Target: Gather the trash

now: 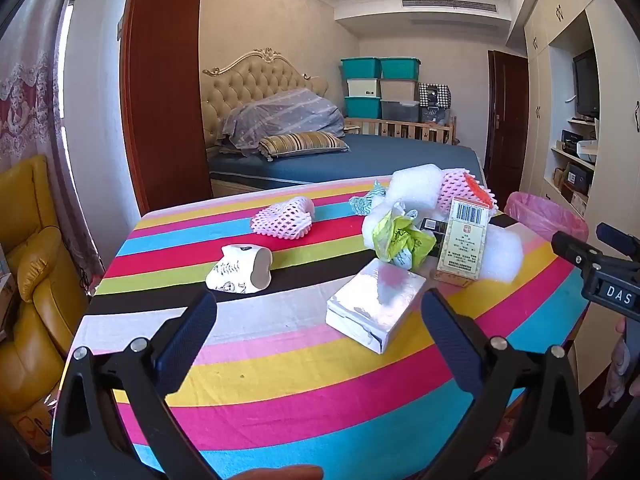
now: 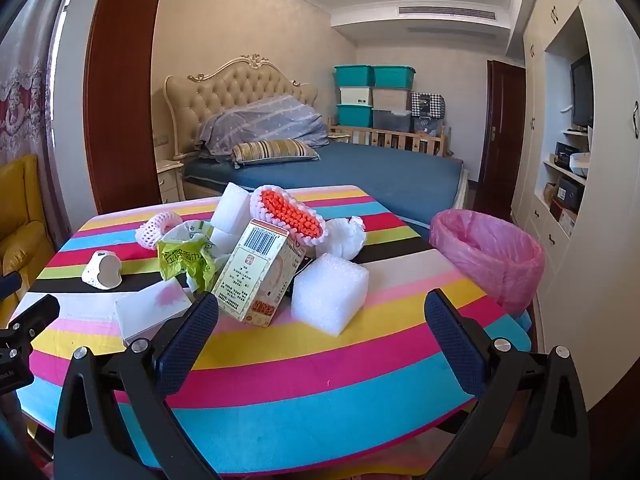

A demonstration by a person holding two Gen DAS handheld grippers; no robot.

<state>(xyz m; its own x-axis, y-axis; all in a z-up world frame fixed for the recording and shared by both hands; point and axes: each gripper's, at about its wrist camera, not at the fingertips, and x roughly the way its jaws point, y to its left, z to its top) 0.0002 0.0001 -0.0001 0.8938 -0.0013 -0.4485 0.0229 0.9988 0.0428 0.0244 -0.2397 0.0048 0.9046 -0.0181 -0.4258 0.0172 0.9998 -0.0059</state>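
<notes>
A bedroom is stretching away behind a round worktop (image 2: pixel 320 364) that is wearing a cloth of bright stripes, with a bed (image 2: pixel 360 172) lying beyond it and a white wardrobe wall standing at the right. Taking the upright printed carton (image 2: pixel 256 272) as the landmark, a small white patterned cup (image 2: pixel 102 270) is lying on its side well to the left of it, alone on the cloth. A pink foam fruit net (image 2: pixel 154 230) is sitting behind and left of the carton, and a crumpled yellow-green wrapper (image 2: pixel 184 260) is bunching just beside the carton's left face. A flat silvery-white box (image 1: pixel 374 304) is lying in front and to the left of the carton, near the edge closest to the cameras. Behind the carton a white foam block (image 2: pixel 232 206) is standing, and an orange-and-pink foam net (image 2: pixel 290 216) is leaning just behind its top. A crumpled white wrapper (image 2: pixel 346 236) is sitting behind and right of it, and a larger white foam cube (image 2: pixel 330 298) is resting just beside the carton's right side. Well to the right, off the worktop's edge, a bin lined with a pink bag (image 2: pixel 490 258) is standing open. The left hand-held gripper (image 1: pixel 320 320) is hovering over the near stripes with its jaws spread wide and nothing between them, and the right hand-held gripper (image 2: pixel 322 322) is likewise gaping wide and empty in front of the carton and the cube.
</notes>
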